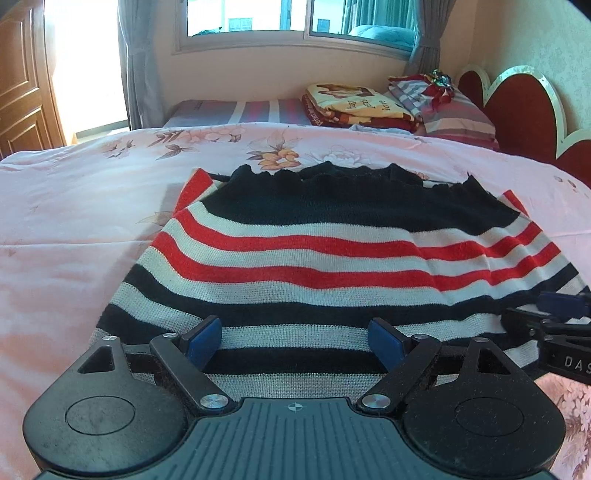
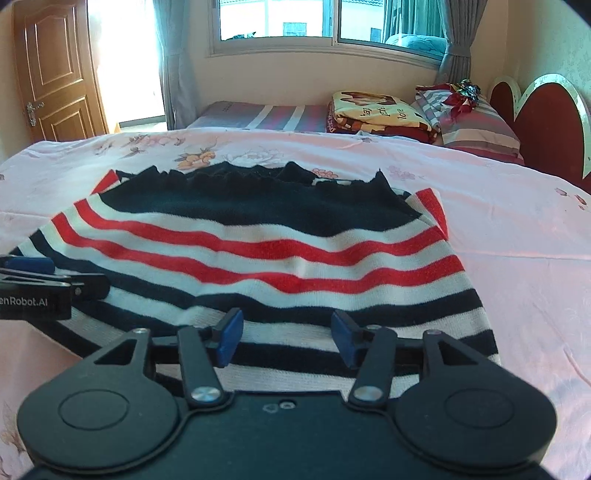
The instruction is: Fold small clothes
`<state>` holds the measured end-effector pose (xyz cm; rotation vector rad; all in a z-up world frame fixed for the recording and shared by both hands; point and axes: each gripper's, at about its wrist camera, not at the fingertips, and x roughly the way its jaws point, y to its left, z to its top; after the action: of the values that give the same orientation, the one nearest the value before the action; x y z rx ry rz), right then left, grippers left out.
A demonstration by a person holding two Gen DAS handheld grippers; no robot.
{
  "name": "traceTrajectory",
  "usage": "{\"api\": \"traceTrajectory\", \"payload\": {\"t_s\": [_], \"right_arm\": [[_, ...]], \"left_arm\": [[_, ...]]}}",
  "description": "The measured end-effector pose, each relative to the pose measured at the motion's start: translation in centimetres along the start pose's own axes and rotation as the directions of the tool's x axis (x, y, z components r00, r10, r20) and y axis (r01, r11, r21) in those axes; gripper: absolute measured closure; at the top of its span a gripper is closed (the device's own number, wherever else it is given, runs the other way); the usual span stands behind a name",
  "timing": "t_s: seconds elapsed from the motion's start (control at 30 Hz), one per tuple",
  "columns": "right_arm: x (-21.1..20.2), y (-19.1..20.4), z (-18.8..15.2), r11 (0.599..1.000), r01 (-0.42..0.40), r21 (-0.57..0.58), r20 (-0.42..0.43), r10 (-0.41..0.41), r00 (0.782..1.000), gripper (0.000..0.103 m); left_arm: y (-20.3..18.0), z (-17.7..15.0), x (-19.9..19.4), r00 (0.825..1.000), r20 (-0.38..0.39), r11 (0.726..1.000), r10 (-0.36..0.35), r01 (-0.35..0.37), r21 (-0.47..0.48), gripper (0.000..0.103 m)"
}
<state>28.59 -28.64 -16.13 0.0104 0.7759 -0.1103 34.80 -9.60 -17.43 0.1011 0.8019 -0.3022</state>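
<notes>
Left gripper (image 1: 294, 341) over sweater's near hem, jaws wide apart, nothing clamped. Right gripper (image 2: 287, 339) alongside, jaws parted, pads seemingly clear of knit. Striped sweater (image 1: 332, 254) flat on pink floral bedspread (image 1: 74, 206), folded blankets (image 1: 360, 105) beyond.

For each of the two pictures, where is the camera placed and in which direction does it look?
Left wrist: sits on the left gripper, looks across the striped sweater toward the window; own jaws open, right gripper at the right edge.
Right wrist: sits on the right gripper, same direction; own jaws apart over the sweater, left gripper at the left edge.
Shared: sweater, pink bedsheet, folded blankets, headboard.
</notes>
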Motion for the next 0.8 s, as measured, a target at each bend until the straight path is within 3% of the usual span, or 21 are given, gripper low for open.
{"api": "traceTrajectory", "payload": {"t_s": [0.2,0.37,0.57,0.8], "right_arm": [[-0.3,-2.6,-1.4,0.996,0.084,-0.021,0.007,-0.084,0.996,0.048],[-1.0,-4.8,-2.1,0.991,0.134,0.027,0.005,-0.134,0.991,0.048],[-0.7,-4.9,-2.3,0.99,0.138,0.03,-0.033,-0.137,0.99,0.046],[-2.4,-3.1,-0.9,0.997,0.06,0.045,0.029,-0.062,0.998,0.043]], "left_arm": [[0.1,-0.4,0.2,1.0,-0.005,1.0,-0.005,0.005,0.021,0.017],[0.0,-0.6,0.1,1.0,0.001,1.0,0.004,-0.004,0.025,0.017],[-0.2,-0.3,0.0,1.0,-0.014,0.999,0.016,-0.016,0.031,0.017],[-0.6,0.3,-1.6,1.0,0.021,1.0,0.013,-0.013,0.02,0.017]]}}
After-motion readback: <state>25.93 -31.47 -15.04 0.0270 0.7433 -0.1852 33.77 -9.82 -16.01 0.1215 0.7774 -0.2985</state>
